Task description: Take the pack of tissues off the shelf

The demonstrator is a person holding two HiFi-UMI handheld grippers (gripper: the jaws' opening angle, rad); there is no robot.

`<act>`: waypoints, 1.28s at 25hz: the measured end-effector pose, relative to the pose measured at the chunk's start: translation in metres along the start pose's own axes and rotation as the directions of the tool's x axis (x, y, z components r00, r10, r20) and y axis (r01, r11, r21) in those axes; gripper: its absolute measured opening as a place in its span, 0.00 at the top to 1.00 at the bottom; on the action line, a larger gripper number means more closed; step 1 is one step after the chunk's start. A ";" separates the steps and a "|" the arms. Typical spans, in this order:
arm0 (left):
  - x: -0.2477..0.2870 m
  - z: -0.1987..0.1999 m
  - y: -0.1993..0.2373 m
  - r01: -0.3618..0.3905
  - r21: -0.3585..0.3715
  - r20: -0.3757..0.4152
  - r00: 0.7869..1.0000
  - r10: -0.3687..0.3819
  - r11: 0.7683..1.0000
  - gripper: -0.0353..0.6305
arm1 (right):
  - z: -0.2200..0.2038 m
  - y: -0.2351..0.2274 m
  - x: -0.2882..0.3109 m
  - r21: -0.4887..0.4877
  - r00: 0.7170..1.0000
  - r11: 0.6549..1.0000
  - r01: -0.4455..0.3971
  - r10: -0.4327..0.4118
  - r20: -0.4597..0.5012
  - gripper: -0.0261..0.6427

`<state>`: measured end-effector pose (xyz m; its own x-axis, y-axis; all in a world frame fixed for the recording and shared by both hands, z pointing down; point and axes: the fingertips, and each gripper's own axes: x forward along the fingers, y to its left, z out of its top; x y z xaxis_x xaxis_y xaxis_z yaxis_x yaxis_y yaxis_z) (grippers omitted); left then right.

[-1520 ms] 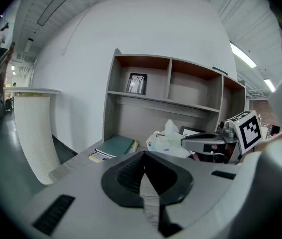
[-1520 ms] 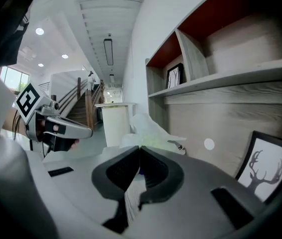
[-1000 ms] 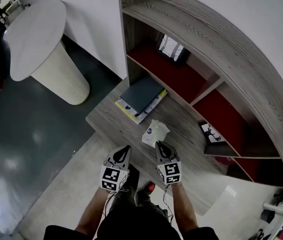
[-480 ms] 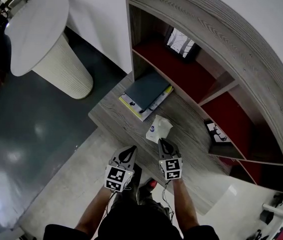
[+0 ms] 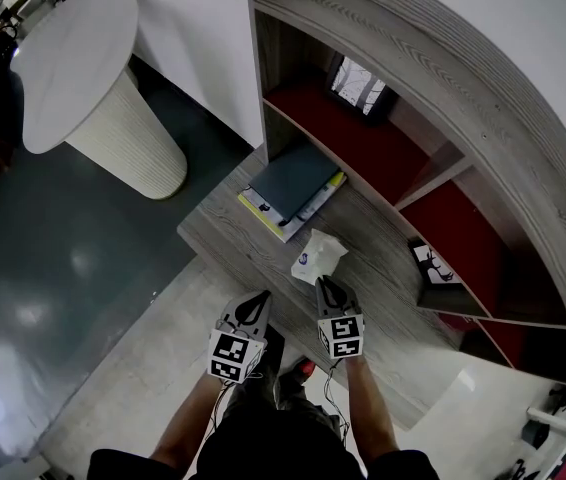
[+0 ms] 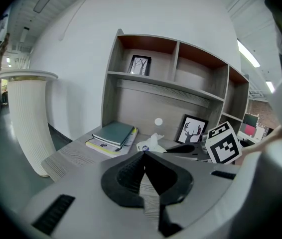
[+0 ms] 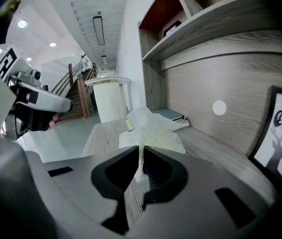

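Note:
The pack of tissues (image 5: 316, 255) is white and crumpled, with a small blue mark, and lies on the grey wooden bottom board of the shelf unit (image 5: 225, 240). My right gripper (image 5: 321, 284) is shut on the pack's near edge; in the right gripper view a thin fold of the pack (image 7: 151, 131) runs between the jaws of that gripper (image 7: 141, 148). I cannot tell whether the pack is off the board. My left gripper (image 5: 257, 298) hangs just left of it over the board's front edge, shut and empty (image 6: 144, 153). From there the pack (image 6: 150, 143) shows ahead.
A dark green book on a yellow-edged stack (image 5: 291, 183) lies behind the pack at the left. A framed deer picture (image 5: 429, 266) stands to the right, another frame (image 5: 359, 83) on the red upper shelf. A white ribbed pedestal table (image 5: 83, 78) stands at far left.
My head view has shifted a little. The right gripper stays shut on the pack and the left gripper stays beside it; neither has clearly moved against the board.

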<state>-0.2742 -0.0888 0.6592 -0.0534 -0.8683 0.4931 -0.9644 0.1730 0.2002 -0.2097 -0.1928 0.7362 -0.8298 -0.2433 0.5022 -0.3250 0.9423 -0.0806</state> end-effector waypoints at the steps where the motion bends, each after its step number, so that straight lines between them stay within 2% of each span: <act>1: -0.001 0.000 0.000 0.000 0.001 -0.003 1.000 0.000 1.000 0.94 | -0.002 0.001 0.001 0.008 1.000 1.000 -0.006 0.006 -0.009 0.91; 3: -0.001 0.000 -0.002 0.001 0.004 -0.006 1.000 -0.001 1.000 0.94 | -0.010 0.003 0.002 0.017 0.999 1.000 -0.023 0.024 -0.037 0.90; 5: -0.001 -0.001 -0.004 0.005 0.005 -0.008 1.000 -0.005 1.000 0.94 | -0.017 0.006 0.002 0.021 0.997 0.999 -0.047 0.048 -0.061 0.74; 7: 0.000 -0.001 -0.005 0.007 0.007 -0.011 1.000 -0.007 1.000 0.94 | -0.021 0.008 0.000 0.027 0.996 0.998 -0.053 0.055 -0.067 0.71; 21: -0.004 0.005 -0.026 0.028 0.034 0.009 1.000 -0.028 0.999 0.94 | 0.003 0.004 -0.031 0.036 0.999 0.999 -0.027 0.027 0.017 0.70; 32: -0.021 0.029 -0.045 0.016 0.058 0.081 0.997 -0.021 0.998 0.94 | 0.044 -0.008 -0.085 0.043 0.991 0.999 0.022 -0.027 0.131 0.71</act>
<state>-0.2372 -0.0920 0.6150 -0.0537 -0.9064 0.4190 -0.9785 0.1315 0.1589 -0.1569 -0.1902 0.6561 -0.8730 -0.2967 0.3871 -0.3621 0.9260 -0.1068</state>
